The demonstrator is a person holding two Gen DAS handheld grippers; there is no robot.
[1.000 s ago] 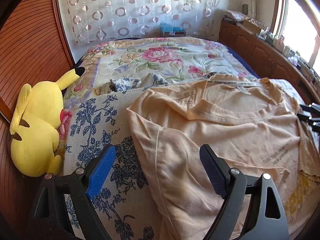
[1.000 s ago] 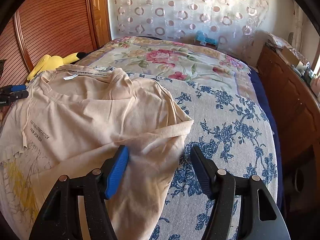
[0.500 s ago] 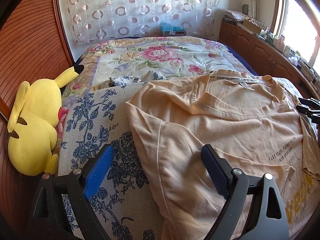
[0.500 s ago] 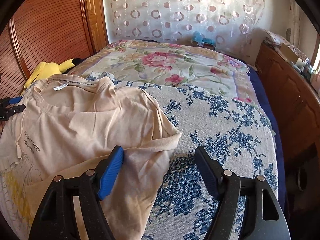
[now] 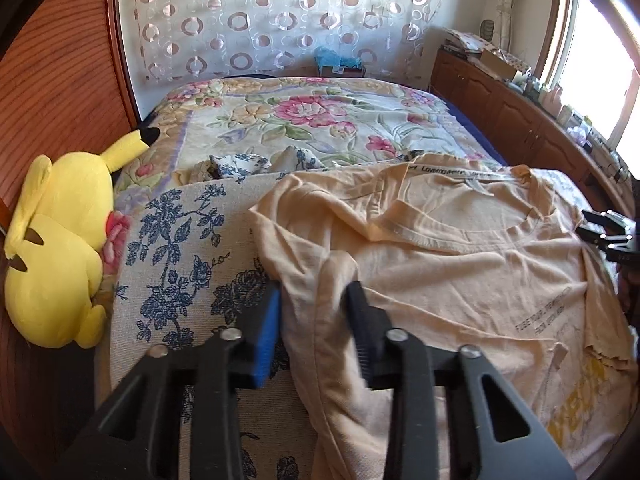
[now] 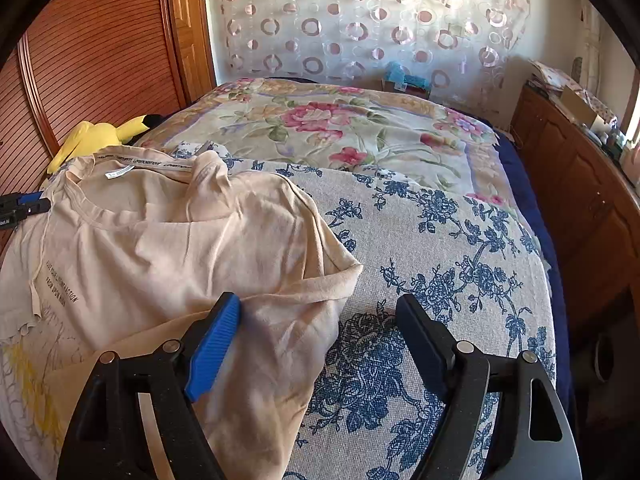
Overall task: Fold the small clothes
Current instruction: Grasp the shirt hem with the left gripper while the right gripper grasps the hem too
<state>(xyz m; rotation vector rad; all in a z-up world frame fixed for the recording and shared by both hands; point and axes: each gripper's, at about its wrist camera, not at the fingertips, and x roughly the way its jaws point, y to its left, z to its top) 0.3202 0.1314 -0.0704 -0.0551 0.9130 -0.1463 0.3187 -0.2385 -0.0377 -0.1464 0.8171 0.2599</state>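
Note:
A peach T-shirt [image 5: 460,264] [image 6: 168,248] with small black lettering lies face up and rumpled on the bed, collar toward the far end. My left gripper [image 5: 316,312] is at the shirt's left side. Its jaws are closing, and the cloth is gathered into a raised ridge between the blue pad [image 5: 268,328] and the black finger. My right gripper [image 6: 318,304] is over the shirt's right sleeve, jaws opening. Its blue pad [image 6: 216,336] rests above the sleeve and the other finger hangs over the bed cloth. Each gripper's tips also show at the edge of the other wrist view.
The shirt rests on a beige cloth with blue flowers [image 5: 176,248] [image 6: 440,248] spread over a floral bedspread [image 5: 312,120]. A yellow plush toy [image 5: 52,256] lies at the bed's left edge by the wooden wall panel [image 5: 60,80]. Wooden cabinets [image 6: 580,184] run along the right.
The left jaws have narrowed sharply on the shirt's left side and bunched the cloth up between them. The right jaws have spread a little wider over the sleeve.

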